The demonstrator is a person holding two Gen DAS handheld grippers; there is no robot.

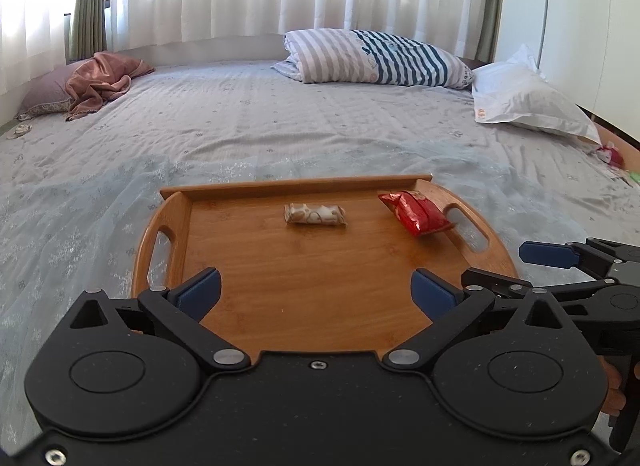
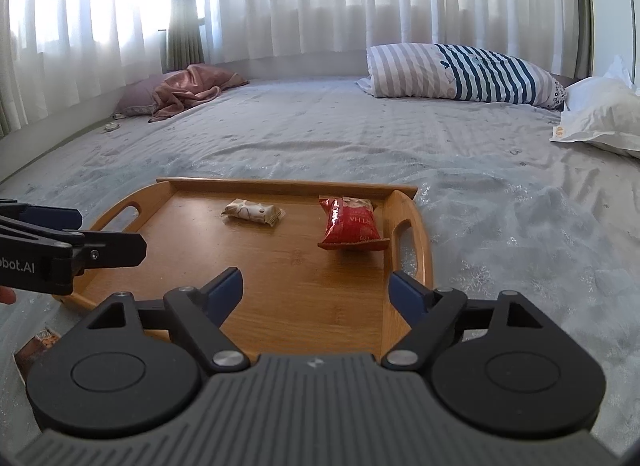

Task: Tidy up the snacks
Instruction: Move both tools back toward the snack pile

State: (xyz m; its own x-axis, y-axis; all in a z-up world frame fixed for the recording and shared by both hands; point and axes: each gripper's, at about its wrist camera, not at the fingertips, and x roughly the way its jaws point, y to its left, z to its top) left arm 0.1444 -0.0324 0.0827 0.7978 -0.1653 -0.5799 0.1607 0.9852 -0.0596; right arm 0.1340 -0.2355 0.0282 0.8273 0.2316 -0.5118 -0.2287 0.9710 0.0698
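Both snacks sit on the oval bamboo tray [image 1: 304, 290] on the bed: red foil snack packet [image 2: 351, 223] by its right handle, beige wrapped bar [image 1: 315, 214] mid-back. Left gripper [image 1: 316, 293] and right gripper [image 2: 316, 293] wide open, empty. Likely next: straighten the packet, pinching its crimped edge.

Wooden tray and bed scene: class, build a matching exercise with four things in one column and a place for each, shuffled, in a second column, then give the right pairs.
Things
1. red snack bag
2. beige snack bar
3. striped pillow
4. pink cloth

Places
A. far left of the bed, near the curtains
B. middle of the wooden tray, towards its far rim
C. far side of the bed, right of centre
D. on the tray by its right handle

Pairs: 1-D, 2-B, 3-C, 4-A
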